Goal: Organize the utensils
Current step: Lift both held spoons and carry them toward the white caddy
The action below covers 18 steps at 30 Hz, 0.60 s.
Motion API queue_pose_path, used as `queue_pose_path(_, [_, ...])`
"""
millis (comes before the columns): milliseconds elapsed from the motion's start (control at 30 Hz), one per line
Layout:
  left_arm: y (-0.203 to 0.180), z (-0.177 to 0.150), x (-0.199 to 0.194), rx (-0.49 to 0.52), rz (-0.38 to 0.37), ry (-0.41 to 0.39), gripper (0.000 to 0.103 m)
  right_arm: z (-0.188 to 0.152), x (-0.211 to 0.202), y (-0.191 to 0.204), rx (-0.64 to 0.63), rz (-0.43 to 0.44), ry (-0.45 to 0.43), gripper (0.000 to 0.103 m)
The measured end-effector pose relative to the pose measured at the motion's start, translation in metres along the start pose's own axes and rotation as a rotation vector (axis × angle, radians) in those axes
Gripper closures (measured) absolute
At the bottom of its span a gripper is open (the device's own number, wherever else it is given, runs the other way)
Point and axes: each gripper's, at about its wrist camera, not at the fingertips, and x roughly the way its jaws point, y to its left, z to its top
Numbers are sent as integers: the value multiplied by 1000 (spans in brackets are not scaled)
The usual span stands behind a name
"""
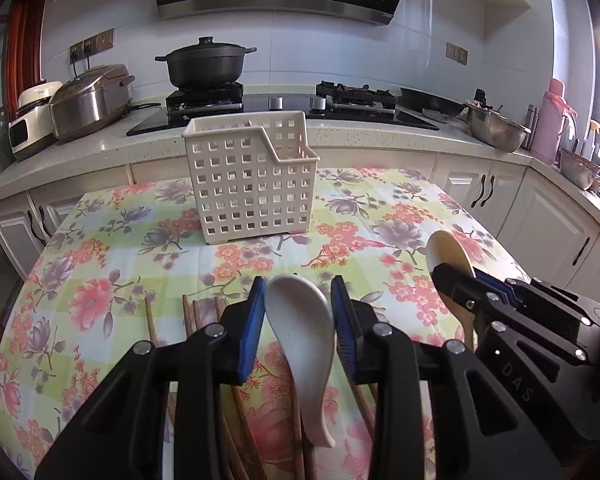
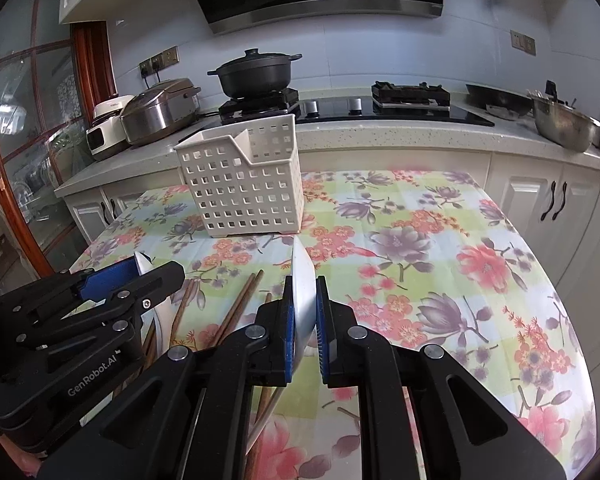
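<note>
My left gripper [image 1: 299, 300] is shut on a white ceramic spoon [image 1: 304, 328], bowl up, handle hanging down above the table. My right gripper [image 2: 304, 300] is shut on a second white spoon [image 2: 302, 280], seen edge-on; in the left wrist view this spoon [image 1: 448, 252] shows its cream bowl at the right. A cream perforated utensil basket [image 1: 252, 184] stands upright at the far middle of the floral tablecloth [image 1: 100, 264]; it also shows in the right wrist view [image 2: 244, 184]. Several brown chopsticks [image 2: 236, 308] lie on the cloth beneath both grippers.
Behind the table runs a kitchen counter with a rice cooker [image 1: 88, 100], a black pot [image 1: 206, 64] on the stove, a steel bowl [image 1: 496, 128] and a pink flask [image 1: 554, 120]. White cabinets [image 2: 540, 200] flank the table's right.
</note>
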Motion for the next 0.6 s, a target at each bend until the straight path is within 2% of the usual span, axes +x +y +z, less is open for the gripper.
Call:
queue_pose_path(33, [1,1,-1,-1,-3,-3,73,2,0,1,-4,1,-6,91])
queue_pose_path(67, [2,2,-3,0,-4,-6,83,3,0,3,-8,0,-12,91])
queue_pose_path(100, [3,5,-4,5,-6,-8,86,6,0,4,-14,-4,-22,91])
queue_pose_path(433, [14,13,-3,-8,-20,-18,86,21,6,12,-25,-9,-48,91])
queue_pose_path(500, [16,16,-5,-8,-21,-27,91,23,8,13,-30,-5,-53,91])
queue_pose_path(600, [19,22,-6,-7,-15,-36,92,31,13,15,-43,-11,-77,91])
